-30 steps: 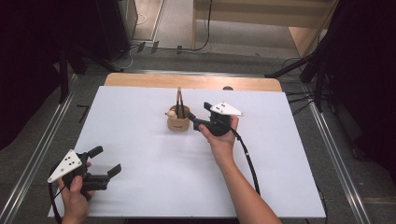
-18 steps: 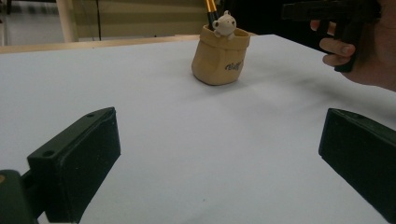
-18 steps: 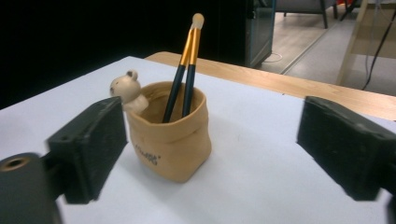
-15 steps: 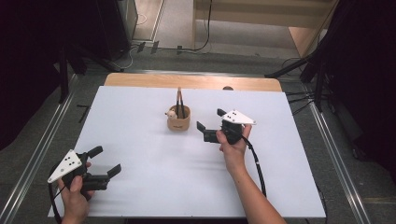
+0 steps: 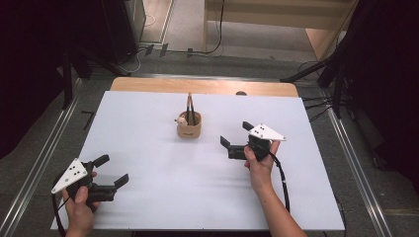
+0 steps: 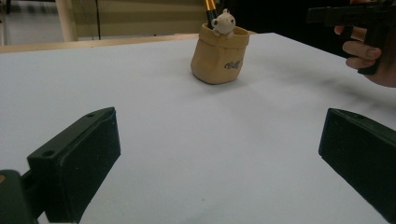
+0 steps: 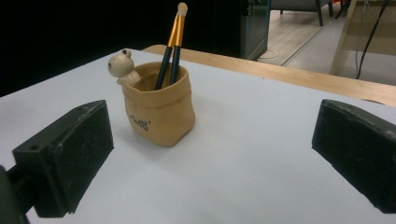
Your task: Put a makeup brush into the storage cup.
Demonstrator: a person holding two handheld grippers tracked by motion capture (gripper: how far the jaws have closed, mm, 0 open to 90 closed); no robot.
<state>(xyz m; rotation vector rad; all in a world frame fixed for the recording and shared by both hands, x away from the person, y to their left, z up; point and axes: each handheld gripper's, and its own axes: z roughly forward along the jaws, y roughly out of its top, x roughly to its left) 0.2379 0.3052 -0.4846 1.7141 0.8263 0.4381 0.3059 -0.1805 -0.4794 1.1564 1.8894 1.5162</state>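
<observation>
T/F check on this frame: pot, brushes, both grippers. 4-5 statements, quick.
1. The tan pot stands upright on the white table. True.
2. Two brushes stand inside the pot. True.
3. The right gripper is clamped on the pot. False: its jaws are open, having just been opening, with nothing between them, and it sits apart from the pot.
4. The left gripper holds a brush. False: it is open and empty near the table's front left.
5. A small bear figure sits on the pot's rim. True.

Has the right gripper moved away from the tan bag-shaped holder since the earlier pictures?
Yes. The right gripper drew back right and nearer the person, away from the tan bag-shaped holder.
</observation>
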